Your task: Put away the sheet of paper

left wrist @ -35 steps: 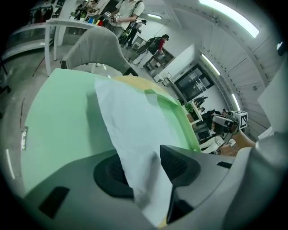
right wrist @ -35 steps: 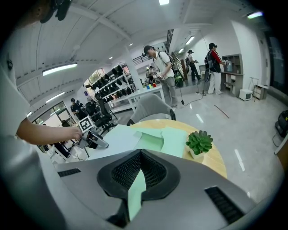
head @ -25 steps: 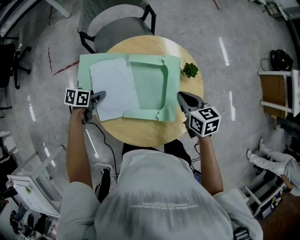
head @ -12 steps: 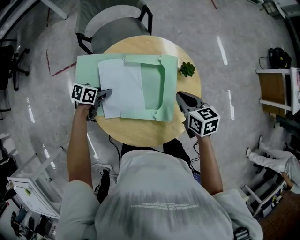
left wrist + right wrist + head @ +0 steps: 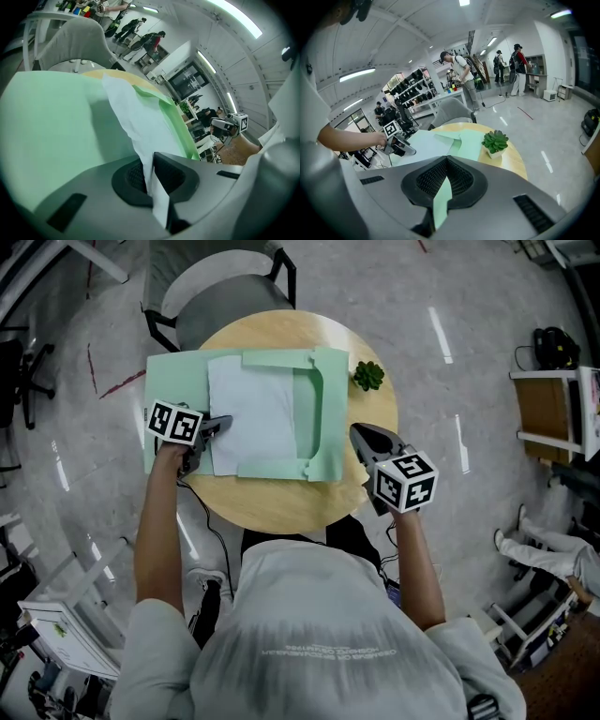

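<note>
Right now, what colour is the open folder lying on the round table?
Pale mint green; the folder shows best in the head view.

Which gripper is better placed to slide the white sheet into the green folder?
Left. The left gripper is shut on the white sheet; the right gripper is shut on the green folder.

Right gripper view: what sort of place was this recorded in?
Likely a robotics lab or workshop: metal shelves stacked with dark equipment, people standing at workbenches, and a wide polished grey floor.
</note>
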`<state>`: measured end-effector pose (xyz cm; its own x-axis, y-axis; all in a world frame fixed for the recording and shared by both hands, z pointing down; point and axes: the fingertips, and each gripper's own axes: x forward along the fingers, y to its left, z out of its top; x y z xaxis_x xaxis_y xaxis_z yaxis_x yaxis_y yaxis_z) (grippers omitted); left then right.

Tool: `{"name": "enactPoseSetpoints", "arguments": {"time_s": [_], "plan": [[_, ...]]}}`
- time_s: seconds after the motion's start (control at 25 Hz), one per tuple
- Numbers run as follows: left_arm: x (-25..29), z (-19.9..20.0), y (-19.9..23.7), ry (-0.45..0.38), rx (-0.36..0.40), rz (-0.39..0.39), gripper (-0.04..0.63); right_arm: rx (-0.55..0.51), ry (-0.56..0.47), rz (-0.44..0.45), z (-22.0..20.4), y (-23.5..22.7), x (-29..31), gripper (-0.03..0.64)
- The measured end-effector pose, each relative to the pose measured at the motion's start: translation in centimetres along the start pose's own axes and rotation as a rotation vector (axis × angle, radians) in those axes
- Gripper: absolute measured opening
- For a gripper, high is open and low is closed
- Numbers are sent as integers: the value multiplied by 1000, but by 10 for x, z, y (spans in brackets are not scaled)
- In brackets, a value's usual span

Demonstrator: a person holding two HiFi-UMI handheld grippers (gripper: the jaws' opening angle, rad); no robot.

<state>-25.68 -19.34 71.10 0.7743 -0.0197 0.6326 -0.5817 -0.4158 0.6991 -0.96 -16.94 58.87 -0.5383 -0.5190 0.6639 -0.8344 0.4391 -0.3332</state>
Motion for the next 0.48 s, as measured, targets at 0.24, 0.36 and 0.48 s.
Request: {"name": "enactPoseSetpoints", "arguments": {"time_s": [0.24, 0.36, 0.48], "plan": [[17, 5, -12, 11, 18, -23, 29, 10, 0, -15, -3, -6, -2, 29], [25, 7, -17, 20, 25, -35, 29, 18, 5, -17, -6, -6, -2, 29], [34, 11, -23, 33, 35, -48, 29, 21, 10, -18, -9, -7, -3, 29]]}}
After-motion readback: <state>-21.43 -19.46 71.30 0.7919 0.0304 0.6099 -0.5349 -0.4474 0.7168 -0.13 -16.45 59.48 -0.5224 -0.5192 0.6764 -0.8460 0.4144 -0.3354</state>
